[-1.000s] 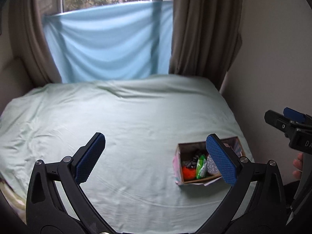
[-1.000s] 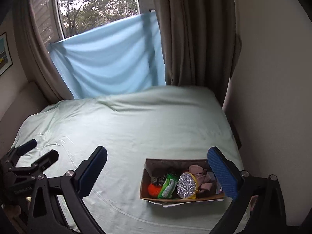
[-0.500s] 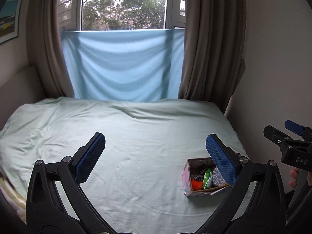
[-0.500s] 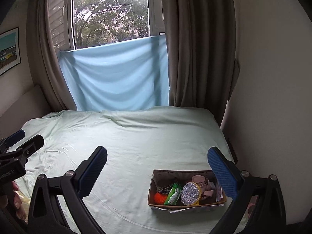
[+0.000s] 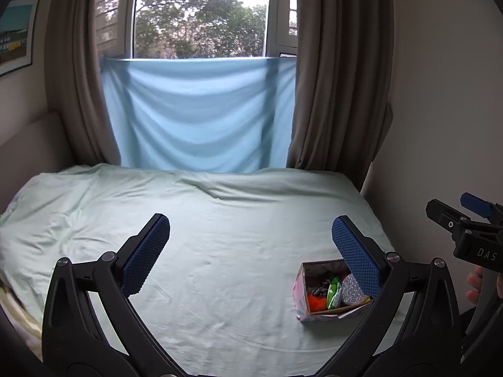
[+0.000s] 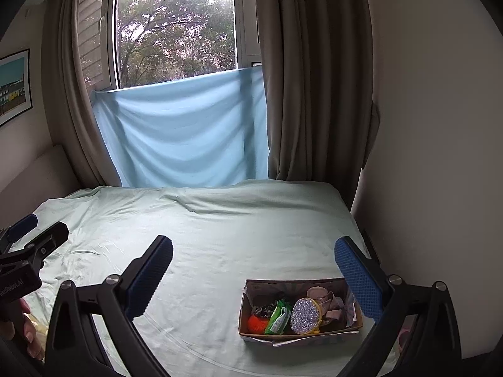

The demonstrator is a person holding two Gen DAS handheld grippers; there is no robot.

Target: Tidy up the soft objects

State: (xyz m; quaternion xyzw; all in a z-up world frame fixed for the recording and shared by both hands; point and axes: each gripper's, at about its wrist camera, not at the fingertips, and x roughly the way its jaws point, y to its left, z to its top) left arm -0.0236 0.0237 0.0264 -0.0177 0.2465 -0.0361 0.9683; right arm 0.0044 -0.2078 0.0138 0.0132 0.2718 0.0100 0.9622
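Cardboard box: small brown open-topped box with patterned outside, lower right of both views, resting on the pale green bed sheet.
Contents: orange fluffy ball, green crinkly packet, round glittery silver pad, pinkish cloth bits.
Handling: probably light, squashy; pinch each mid-body.
Left claw: wide open, empty.
Right claw: wide open, empty.

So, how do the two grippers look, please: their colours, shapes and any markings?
Both are alike: black frames with round silver screws and two long fingers faced with blue, dotted pads. The left gripper shows white letters "GenRobot.AI" on its body in the right view. The right gripper shows white letters "DAS" in the left view. No cables or sleeves are visible.
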